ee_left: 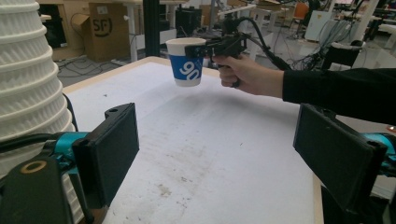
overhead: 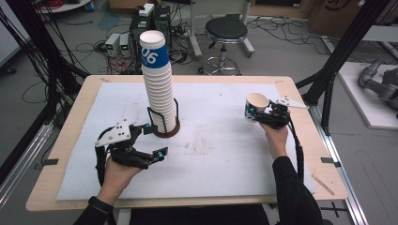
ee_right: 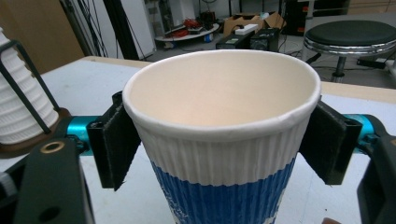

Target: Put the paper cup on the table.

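Observation:
A tall stack of ribbed white paper cups (overhead: 158, 84), the top one with a blue band, stands in a black wire holder (overhead: 174, 115) at the table's middle left. My left gripper (overhead: 156, 139) is open just in front of the holder's base, with nothing between its jaws; the stack (ee_left: 28, 79) rises at the left of the left gripper view. At the right, my right gripper (overhead: 257, 113) is shut on a single white-and-blue paper cup (overhead: 256, 107), held upright a little above the white mat. Both pads press the cup's (ee_right: 224, 154) ribbed wall just under its rim.
A white mat (overhead: 211, 150) covers most of the wooden table (overhead: 65, 136). A black stool (overhead: 226, 30), electronics boxes and cables sit on the floor beyond the far edge. Black frame posts (overhead: 338, 56) stand at the right.

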A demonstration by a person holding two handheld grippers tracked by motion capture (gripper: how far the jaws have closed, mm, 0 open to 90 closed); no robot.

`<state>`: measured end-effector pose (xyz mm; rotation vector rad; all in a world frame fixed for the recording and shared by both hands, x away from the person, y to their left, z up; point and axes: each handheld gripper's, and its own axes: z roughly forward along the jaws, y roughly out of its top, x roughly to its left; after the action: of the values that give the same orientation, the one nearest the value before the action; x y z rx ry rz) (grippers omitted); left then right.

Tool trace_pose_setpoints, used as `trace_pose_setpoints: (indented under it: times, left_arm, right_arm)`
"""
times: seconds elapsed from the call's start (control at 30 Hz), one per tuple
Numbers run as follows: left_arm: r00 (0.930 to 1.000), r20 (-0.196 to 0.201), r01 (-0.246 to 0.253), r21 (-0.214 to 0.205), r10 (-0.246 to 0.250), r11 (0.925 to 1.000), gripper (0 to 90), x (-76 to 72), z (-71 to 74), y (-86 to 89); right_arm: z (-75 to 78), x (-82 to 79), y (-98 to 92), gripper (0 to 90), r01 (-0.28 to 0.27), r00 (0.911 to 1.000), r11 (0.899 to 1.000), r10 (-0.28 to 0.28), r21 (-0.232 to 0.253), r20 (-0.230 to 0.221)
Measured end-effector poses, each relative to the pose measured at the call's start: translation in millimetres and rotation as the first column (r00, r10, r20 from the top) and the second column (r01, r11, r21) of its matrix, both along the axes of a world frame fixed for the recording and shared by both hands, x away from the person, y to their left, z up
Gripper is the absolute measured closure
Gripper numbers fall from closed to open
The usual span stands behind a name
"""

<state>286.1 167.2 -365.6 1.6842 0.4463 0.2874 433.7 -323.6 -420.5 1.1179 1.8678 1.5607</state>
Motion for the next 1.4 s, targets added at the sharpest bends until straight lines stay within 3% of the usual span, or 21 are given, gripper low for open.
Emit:
trace_pose_setpoints:
  times: [0.33,0.47,0.77,1.4]
  left_arm:
    - [1.0,0.001,0.003,-0.003,-0.003,1.0,14.3,-0.9,0.3,-0.3]
    - [1.0,0.004,0.007,-0.001,-0.007,1.0,14.3,-1.0,0.5,-0.2]
    - [0.9999,0.0,0.014,-0.001,-0.014,0.9999,14.4,-1.3,0.2,-1.3]
    - [0.9998,0.001,0.019,0.009,-0.019,0.9998,14.6,-2.4,0.7,-3.6]
  right_arm:
    - [-12.9,6.3,1.1,21.6,0.038,0.9988,0.999,-0.038,0.017,-0.03]
    - [-17.1,8.5,2.9,21.6,0.064,0.9972,0.998,-0.064,-0.007,-0.038]
    - [-22.6,12.6,4.2,21.6,0.088,0.9947,0.996,-0.088,-0.014,-0.052]
    - [-20.9,10.9,4.6,19.6,0.093,0.9931,0.994,-0.096,-0.05,-0.068]
